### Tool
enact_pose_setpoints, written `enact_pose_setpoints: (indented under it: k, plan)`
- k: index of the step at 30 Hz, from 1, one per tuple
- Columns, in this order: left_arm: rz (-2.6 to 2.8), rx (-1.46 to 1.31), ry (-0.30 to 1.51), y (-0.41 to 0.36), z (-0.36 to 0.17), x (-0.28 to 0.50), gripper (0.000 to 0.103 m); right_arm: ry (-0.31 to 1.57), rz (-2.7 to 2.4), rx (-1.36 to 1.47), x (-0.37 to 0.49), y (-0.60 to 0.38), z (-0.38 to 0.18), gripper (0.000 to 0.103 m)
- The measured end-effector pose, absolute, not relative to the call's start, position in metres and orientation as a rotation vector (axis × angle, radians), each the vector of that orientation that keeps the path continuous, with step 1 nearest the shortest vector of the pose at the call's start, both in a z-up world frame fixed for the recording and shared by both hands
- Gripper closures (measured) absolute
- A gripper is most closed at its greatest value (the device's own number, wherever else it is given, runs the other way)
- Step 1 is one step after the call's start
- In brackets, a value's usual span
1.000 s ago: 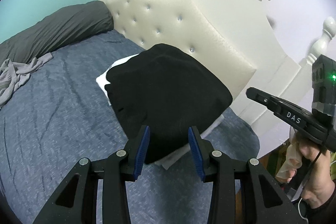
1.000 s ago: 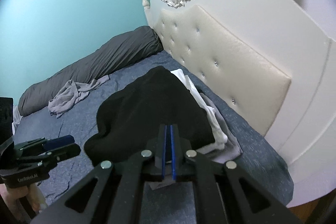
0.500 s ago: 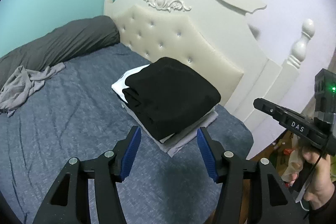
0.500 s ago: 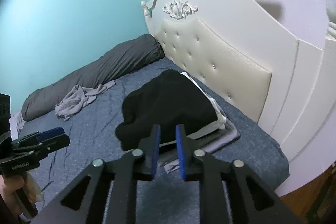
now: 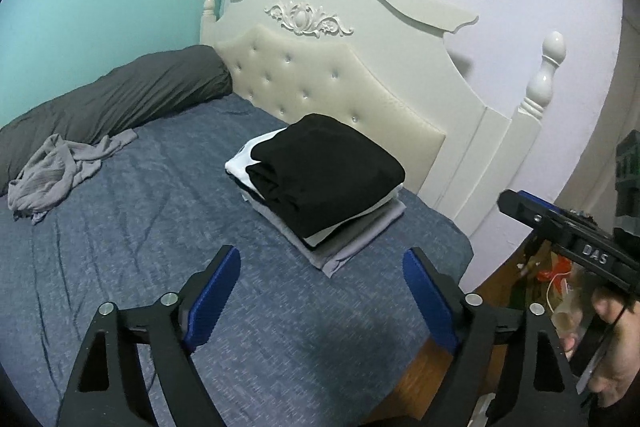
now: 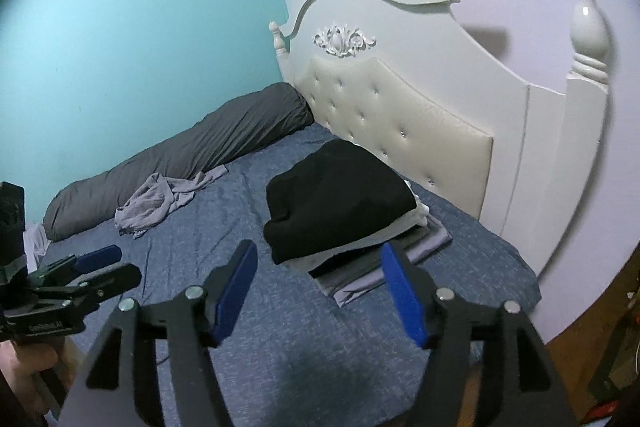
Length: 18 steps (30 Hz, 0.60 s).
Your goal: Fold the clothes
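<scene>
A folded black garment (image 5: 326,173) (image 6: 340,209) tops a stack of folded white and grey clothes (image 5: 360,235) (image 6: 424,239) near the headboard. A crumpled light grey garment (image 5: 60,167) (image 6: 160,201) lies loose further along the bed by the dark bolster. My left gripper (image 5: 320,297) hangs open above the bed, back from the stack, holding nothing. My right gripper (image 6: 320,289) is open too, short of the stack's near edge and apart from it. The right gripper also shows at the right of the left wrist view (image 5: 560,231), held by a hand.
The blue bedspread (image 5: 140,235) covers the bed. A long dark grey bolster (image 5: 120,99) lies against the teal wall. The white tufted headboard (image 5: 340,83) with its post (image 5: 544,75) stands behind the stack. Wood floor and small clutter (image 5: 548,275) lie past the bed's right edge.
Both grippers have drawn back and up from the stack. The right gripper went from shut to wide open, and the left opened wider. The black garment now lies released on the stack.
</scene>
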<state>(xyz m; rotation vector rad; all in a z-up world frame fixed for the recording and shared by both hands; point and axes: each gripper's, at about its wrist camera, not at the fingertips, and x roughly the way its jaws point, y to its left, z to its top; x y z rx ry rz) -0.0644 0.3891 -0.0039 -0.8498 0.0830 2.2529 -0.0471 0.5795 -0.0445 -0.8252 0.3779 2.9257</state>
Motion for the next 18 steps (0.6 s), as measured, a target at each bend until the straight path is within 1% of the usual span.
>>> enact_pose_setpoints:
  k: [2, 7, 9, 11, 15, 17, 18]
  plan:
    - [2.258, -0.847, 0.085, 0.383, -0.005, -0.059, 0.011, 0.376, 2.919, -0.830, -0.040, 0.575, -0.045, 0.035]
    - [2.261, -0.840, 0.092, 0.370, -0.007, -0.047, 0.008, 0.386, 2.897, -0.839, -0.019, 0.565, -0.047, 0.029]
    - [2.259, -0.837, 0.091, 0.365, -0.007, -0.042, 0.007, 0.379, 2.886, -0.839, -0.010, 0.560, -0.048, 0.025]
    - [2.255, -0.829, 0.090, 0.360, -0.007, -0.036, 0.005, 0.378, 2.879, -0.828, -0.001, 0.556, -0.049, 0.018]
    - [2.260, -0.815, 0.096, 0.352, -0.007, -0.026, 0.004, 0.371, 2.867, -0.826, 0.012, 0.548, -0.052, 0.016]
    - [2.260, -0.812, 0.093, 0.347, -0.007, -0.021, 0.004, 0.364, 2.860, -0.819, 0.019, 0.543, -0.053, 0.009]
    - [2.258, -0.810, 0.092, 0.345, -0.007, -0.019, 0.004, 0.362, 2.859, -0.816, 0.021, 0.541, -0.053, 0.007]
